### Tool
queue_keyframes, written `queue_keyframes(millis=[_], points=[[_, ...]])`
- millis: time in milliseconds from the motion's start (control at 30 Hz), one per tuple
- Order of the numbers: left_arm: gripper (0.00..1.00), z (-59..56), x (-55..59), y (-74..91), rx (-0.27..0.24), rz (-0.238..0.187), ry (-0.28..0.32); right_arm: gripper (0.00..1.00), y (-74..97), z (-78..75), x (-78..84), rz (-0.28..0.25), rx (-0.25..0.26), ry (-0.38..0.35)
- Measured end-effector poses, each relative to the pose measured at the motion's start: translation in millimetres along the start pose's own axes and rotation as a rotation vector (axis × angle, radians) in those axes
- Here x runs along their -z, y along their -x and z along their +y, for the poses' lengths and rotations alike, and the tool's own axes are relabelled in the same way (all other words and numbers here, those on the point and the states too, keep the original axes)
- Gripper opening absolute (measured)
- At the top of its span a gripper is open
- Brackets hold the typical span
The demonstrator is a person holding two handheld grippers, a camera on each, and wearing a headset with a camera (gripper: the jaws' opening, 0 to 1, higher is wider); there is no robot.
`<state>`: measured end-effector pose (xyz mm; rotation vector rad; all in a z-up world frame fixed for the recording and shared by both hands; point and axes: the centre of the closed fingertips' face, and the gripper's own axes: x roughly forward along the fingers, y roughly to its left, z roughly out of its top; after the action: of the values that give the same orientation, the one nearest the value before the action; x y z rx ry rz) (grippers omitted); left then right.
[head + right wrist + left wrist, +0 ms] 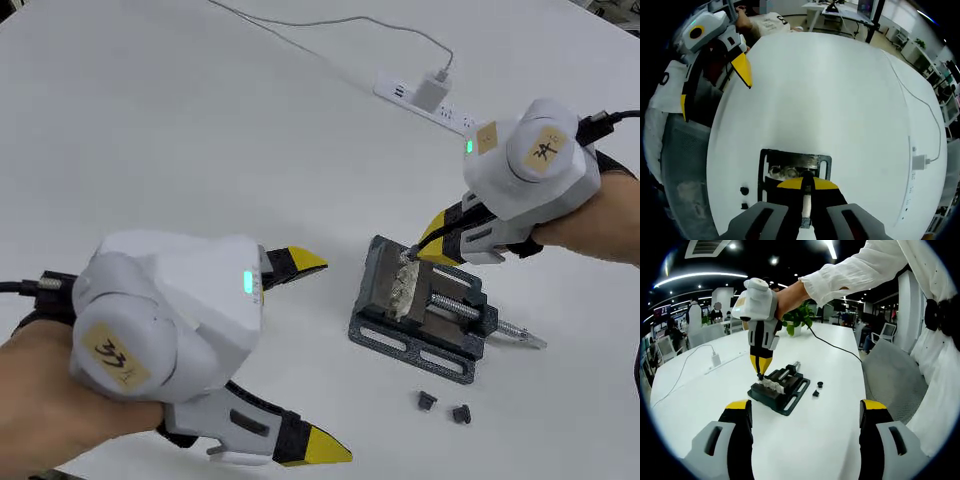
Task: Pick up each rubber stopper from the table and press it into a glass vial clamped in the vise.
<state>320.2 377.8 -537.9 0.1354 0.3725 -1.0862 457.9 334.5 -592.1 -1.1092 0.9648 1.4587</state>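
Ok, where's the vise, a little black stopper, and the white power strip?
vise (412,350), head view, on its base plate between the two slots.
rubber stopper (427,401), head view, on the middle of the loose one nearer the vise.
power strip (395,92), head view, on its bare left end.

The table (180,130) is smooth, matt white; on it the vise (455,300) looks like dull dark-grey metal with a bare shiny screw (515,332), and the vials (403,290) in it are clear glass. The rubber stoppers (427,401) beside it are dark and matt. The left gripper (325,356) and right gripper (412,255) have smooth white plastic shells with a faint sheen, and the sleeve (860,265) is white cloth.
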Motion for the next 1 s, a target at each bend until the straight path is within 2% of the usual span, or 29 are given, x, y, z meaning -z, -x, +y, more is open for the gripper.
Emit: queue_keyframes(millis=[167,367,633,1000], points=[[0.88,0.2,-1.2,-1.0,-0.001,-0.007,0.003,0.0,-0.9,-0.6,0.5,0.019,0.005,0.015],[0.88,1.0,-3.3,-2.9,-0.001,-0.013,0.002,0.0,-2.3,-3.9,1.8,0.023,-0.001,-0.005],[0.88,1.0,-3.8,-3.0,0.0,-0.015,0.002,0.0,-2.0,1.3,-4.3,0.053,-0.006,0.005],[0.88,1.9,-6.4,-2.5,-0.006,-0.023,0.003,0.0,-2.0,5.1,-4.0,0.085,-0.012,0.008]])
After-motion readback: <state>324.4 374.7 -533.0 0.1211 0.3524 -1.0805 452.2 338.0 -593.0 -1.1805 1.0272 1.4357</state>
